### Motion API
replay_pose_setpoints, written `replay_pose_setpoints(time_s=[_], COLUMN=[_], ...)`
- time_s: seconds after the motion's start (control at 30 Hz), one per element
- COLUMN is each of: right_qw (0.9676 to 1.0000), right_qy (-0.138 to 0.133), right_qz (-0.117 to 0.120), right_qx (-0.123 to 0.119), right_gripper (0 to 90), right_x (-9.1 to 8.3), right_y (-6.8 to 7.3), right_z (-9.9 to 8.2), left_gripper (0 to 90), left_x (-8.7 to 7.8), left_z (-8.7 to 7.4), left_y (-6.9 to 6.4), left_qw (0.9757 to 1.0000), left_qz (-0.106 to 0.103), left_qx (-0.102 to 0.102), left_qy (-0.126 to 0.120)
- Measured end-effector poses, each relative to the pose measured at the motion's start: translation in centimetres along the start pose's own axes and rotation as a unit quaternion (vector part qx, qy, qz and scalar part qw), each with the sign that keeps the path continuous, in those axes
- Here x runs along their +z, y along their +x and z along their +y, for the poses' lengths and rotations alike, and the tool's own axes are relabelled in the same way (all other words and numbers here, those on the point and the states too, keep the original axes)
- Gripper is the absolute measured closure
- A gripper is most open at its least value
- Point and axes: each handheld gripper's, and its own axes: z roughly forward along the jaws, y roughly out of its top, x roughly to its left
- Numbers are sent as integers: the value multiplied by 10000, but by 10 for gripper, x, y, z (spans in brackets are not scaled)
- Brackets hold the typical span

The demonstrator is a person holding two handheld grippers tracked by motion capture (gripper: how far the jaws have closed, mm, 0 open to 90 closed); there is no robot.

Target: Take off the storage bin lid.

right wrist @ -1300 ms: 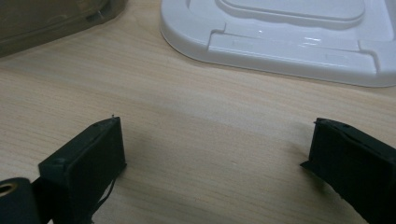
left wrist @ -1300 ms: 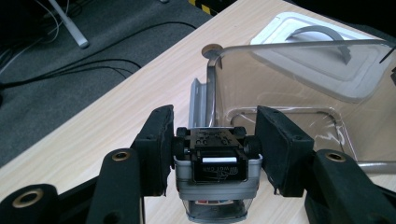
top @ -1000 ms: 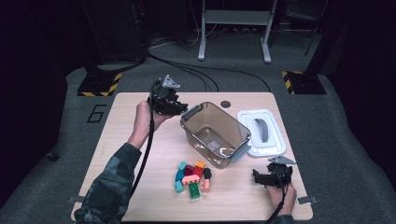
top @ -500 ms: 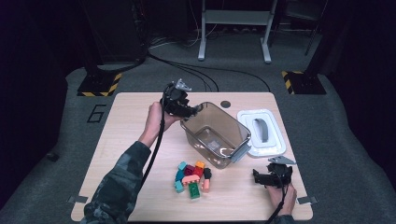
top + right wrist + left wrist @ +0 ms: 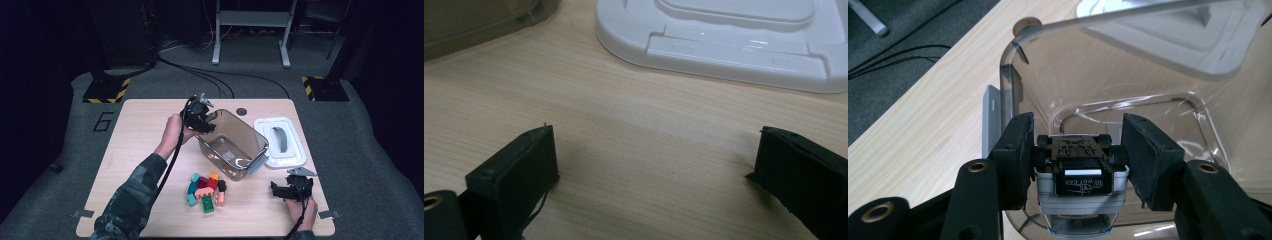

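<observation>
A small toy car [image 5: 1079, 172], silver with its black underside facing up, is pinched between the pads of my left gripper [image 5: 1078, 131]. My left gripper [image 5: 204, 122] hangs over the near-left rim of a clear plastic bin [image 5: 235, 146], and the car sits just above the bin's opening [image 5: 1128, 100]. My right gripper [image 5: 281, 191] rests low on the table at the front right. Its jaws [image 5: 656, 137] stand wide apart with only bare wood between them.
The bin's white lid [image 5: 280, 142] with a grey handle lies flat to the right of the bin, just beyond my right gripper [image 5: 724, 35]. A heap of several coloured bricks [image 5: 205, 189] lies in front of the bin. The table's far edge drops to cables on the floor.
My left hand has carried the car to the right and down, from left of the bin to over its rim. The right gripper has stayed put.
</observation>
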Motion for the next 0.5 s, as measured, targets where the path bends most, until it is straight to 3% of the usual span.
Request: replay_pose_setpoints(time_s=[0.5], right_qw=[10000], right_qy=[9], right_qz=[1], right_qx=[-35], right_gripper=[27], right_x=[0], right_y=[-1], right_z=[0], left_gripper=[483], left_x=[14], left_z=[-9], left_y=[3], left_qw=[9997], left_qz=[-2], left_qx=[114], left_qy=[233])
